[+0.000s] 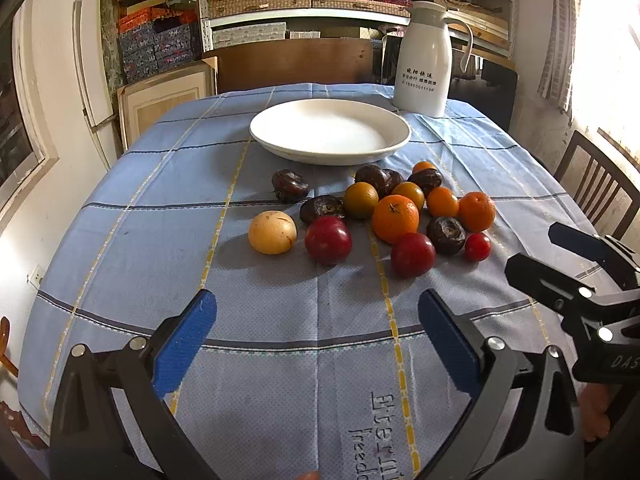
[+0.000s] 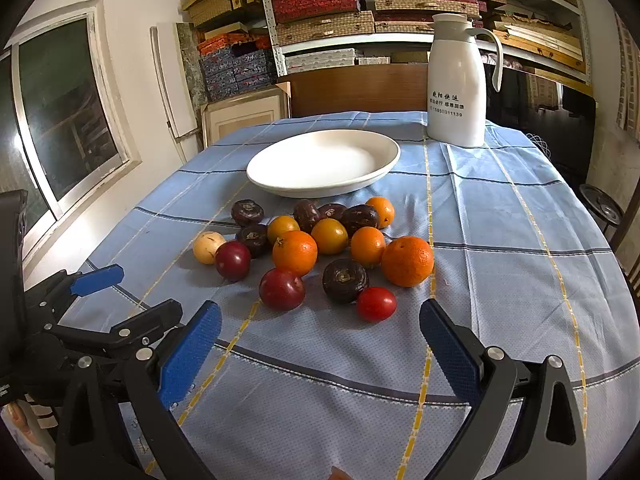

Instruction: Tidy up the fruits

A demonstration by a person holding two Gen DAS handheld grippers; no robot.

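Loose fruits [image 2: 316,252] before empty white plate [image 2: 260,172]

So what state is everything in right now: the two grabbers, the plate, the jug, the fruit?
Left gripper: open, holding nothing, above the cloth.
Right gripper: open, holding nothing.
White plate: upright, nothing on it.
White jug: standing upright, lid on.
Fruit pile: loose on the tablecloth, in front of the plate, none on it yet.
Small red tomato: lying apart at the near edge of the pile.
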